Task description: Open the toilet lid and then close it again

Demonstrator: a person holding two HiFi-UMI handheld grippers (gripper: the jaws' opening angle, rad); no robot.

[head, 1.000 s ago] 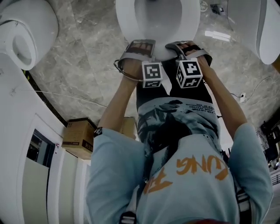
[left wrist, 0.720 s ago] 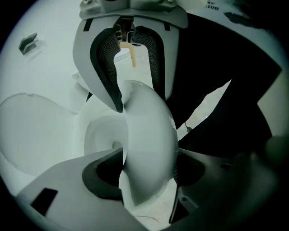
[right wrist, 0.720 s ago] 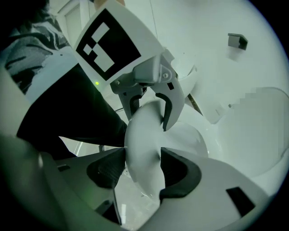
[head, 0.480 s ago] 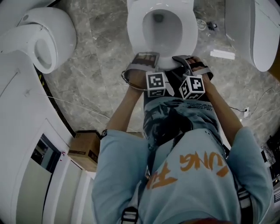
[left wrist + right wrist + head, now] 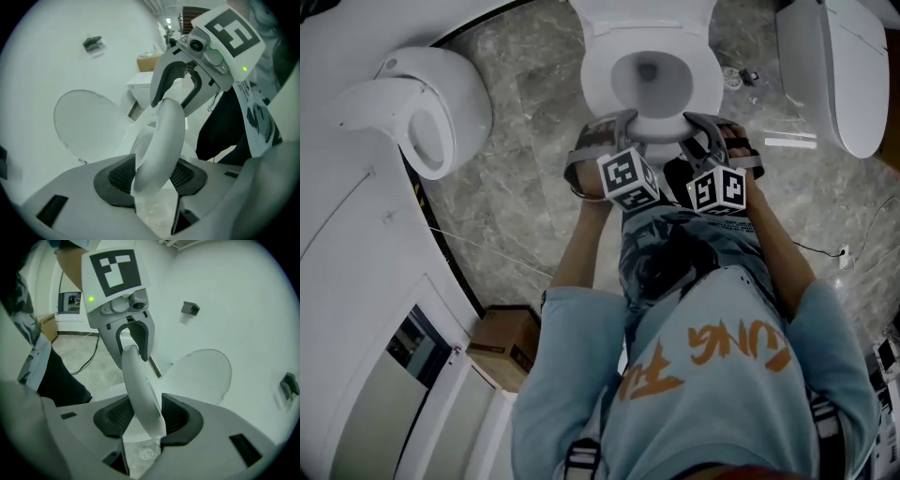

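Note:
The white toilet (image 5: 605, 66) stands ahead of me, its round lid (image 5: 89, 126) upright against the wall (image 5: 201, 376). Both grippers hold the front of the white seat ring (image 5: 654, 126), which is raised off the bowl. My left gripper (image 5: 614, 122) has the ring (image 5: 161, 140) between its pads, and its jaws have just been closing on it. My right gripper (image 5: 701, 122) clamps the same ring (image 5: 140, 390) a little to the right, its jaws also just closing. Each gripper shows in the other's view, the right gripper (image 5: 180, 89) and the left gripper (image 5: 133, 341).
Another white toilet (image 5: 422, 103) stands at the left and a third (image 5: 834, 66) at the right. A cardboard box (image 5: 506, 342) sits by the curved white wall. Thin cables (image 5: 487, 248) run over the grey marble floor. A small dark fixture (image 5: 92, 43) is on the wall.
Both grippers have risen and tilted, bringing the front of the seat ring up with them. The toilet now looks farther below in the head view.

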